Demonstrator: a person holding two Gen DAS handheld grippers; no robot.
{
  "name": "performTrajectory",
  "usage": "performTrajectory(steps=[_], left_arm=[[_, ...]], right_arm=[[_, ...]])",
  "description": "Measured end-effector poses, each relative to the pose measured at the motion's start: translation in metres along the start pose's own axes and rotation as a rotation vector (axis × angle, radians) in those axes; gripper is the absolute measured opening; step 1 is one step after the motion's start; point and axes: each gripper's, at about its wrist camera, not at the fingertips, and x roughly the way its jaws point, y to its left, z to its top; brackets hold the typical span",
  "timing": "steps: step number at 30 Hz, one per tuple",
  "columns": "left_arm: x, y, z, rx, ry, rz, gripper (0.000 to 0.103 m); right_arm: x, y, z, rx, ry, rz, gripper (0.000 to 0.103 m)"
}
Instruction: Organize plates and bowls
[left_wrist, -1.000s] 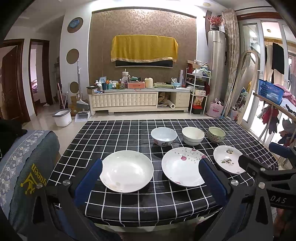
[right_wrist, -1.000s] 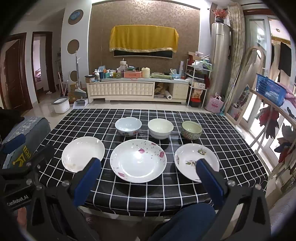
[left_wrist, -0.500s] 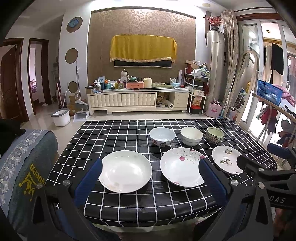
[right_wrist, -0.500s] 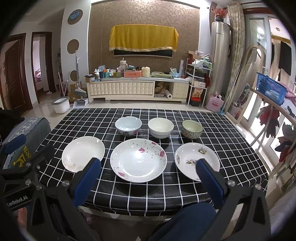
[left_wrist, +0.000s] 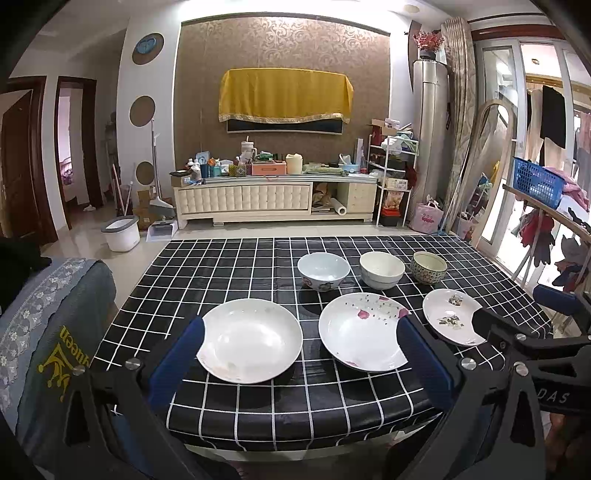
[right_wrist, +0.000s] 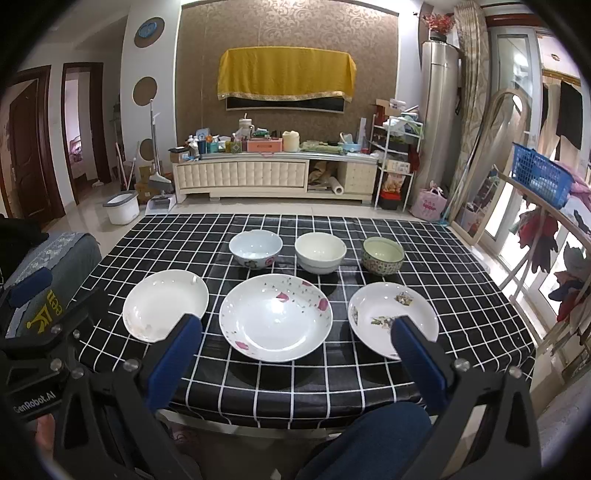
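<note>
White plate (left_wrist: 251, 339) first: left gripper (left_wrist: 295, 341) and right gripper (right_wrist: 295, 334) both spread wide, empty; pinch rim, lift level.

Beyond the black checked tablecloth (left_wrist: 229, 269) stands a cream TV cabinet (left_wrist: 258, 201) cluttered with bottles and boxes, a yellow cloth (left_wrist: 284, 96) draped above it, a white bucket (left_wrist: 121, 232) on the floor left, a blue basket (right_wrist: 541, 175) at right.

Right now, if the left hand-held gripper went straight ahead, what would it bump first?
Probably the plain white plate: the open left hand-held gripper points just past its right edge. Depth is hard to judge.
</note>
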Motion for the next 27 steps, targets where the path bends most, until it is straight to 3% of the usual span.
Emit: performTrajectory(steps=[27], left_arm=[[0.0002,-0.0003,0.0002,0.007,0.000,0.001,0.103]], right_arm=[[-0.0001,-0.0018,0.0000,-0.007,0.015,-0.004,0.103]])
